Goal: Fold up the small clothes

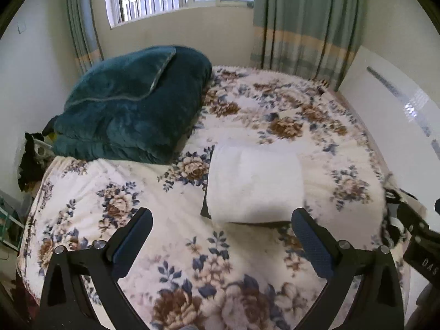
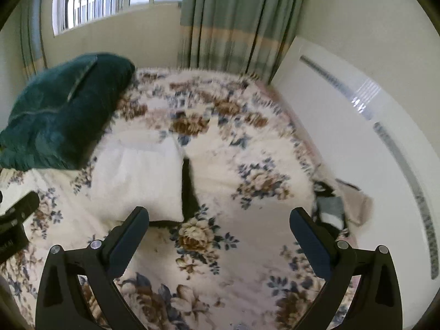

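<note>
Both my left claw [image 1: 221, 227] and right claw [image 2: 218, 224] gape wide and empty above the bed [image 1: 192, 261], near the folded white cloth [image 1: 254, 184]; I'd square its edges next.

The right tool [image 2: 220, 217] hangs spread wide over the floral bedspread [image 2: 247, 151], just short of the folded white garment [image 2: 137, 176].

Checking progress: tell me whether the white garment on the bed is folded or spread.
Folded: the white garment lies as a compact rectangle with a rounded doubled edge.
</note>
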`<action>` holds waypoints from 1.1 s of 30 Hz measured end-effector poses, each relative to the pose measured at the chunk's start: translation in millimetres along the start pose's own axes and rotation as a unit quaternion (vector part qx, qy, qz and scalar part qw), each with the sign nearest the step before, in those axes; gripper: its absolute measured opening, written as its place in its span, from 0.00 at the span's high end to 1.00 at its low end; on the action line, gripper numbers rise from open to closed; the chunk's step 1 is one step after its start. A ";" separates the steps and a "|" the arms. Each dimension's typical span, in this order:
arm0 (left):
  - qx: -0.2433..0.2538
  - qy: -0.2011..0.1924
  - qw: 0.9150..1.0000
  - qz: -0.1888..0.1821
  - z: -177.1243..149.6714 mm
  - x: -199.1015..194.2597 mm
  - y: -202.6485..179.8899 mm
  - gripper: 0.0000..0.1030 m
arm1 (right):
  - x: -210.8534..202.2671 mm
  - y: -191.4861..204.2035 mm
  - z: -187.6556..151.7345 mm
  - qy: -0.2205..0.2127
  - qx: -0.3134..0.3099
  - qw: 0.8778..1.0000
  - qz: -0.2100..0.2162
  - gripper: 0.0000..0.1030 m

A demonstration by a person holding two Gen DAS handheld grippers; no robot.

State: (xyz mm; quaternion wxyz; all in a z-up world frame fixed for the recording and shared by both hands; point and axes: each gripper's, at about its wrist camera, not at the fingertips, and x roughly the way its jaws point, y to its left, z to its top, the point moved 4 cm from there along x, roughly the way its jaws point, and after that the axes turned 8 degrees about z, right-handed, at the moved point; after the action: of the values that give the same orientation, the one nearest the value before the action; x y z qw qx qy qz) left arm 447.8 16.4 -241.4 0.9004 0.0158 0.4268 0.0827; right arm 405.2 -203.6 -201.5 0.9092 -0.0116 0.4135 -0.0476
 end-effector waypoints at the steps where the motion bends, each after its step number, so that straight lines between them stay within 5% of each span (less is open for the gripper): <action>1: 0.001 -0.004 1.000 0.001 -0.2 -15.9 0.7 0.00 | -16.3 -2.1 0.7 -0.005 0.000 1.000 -0.001 0.00; 15: -0.011 -0.067 0.998 -0.012 -7.5 -206.8 27.4 0.00 | -250.1 -9.3 -4.7 -0.088 -0.001 0.996 0.016 0.00; 24: -0.006 -0.084 0.996 -0.018 -29.3 -259.8 37.5 0.00 | -327.6 -7.0 -26.7 -0.110 -0.007 0.994 0.024 0.00; 33: -0.009 -0.094 0.996 -0.002 -42.8 -285.6 45.0 0.00 | -357.5 -13.0 -39.3 -0.122 -0.006 0.992 0.029 0.00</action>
State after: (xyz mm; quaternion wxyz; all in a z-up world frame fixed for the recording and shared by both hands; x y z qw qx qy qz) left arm 231.1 12.6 -45.3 0.9366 0.0143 0.3400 0.0833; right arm 140.9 -181.4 41.8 0.9536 -0.0109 0.3003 -0.0166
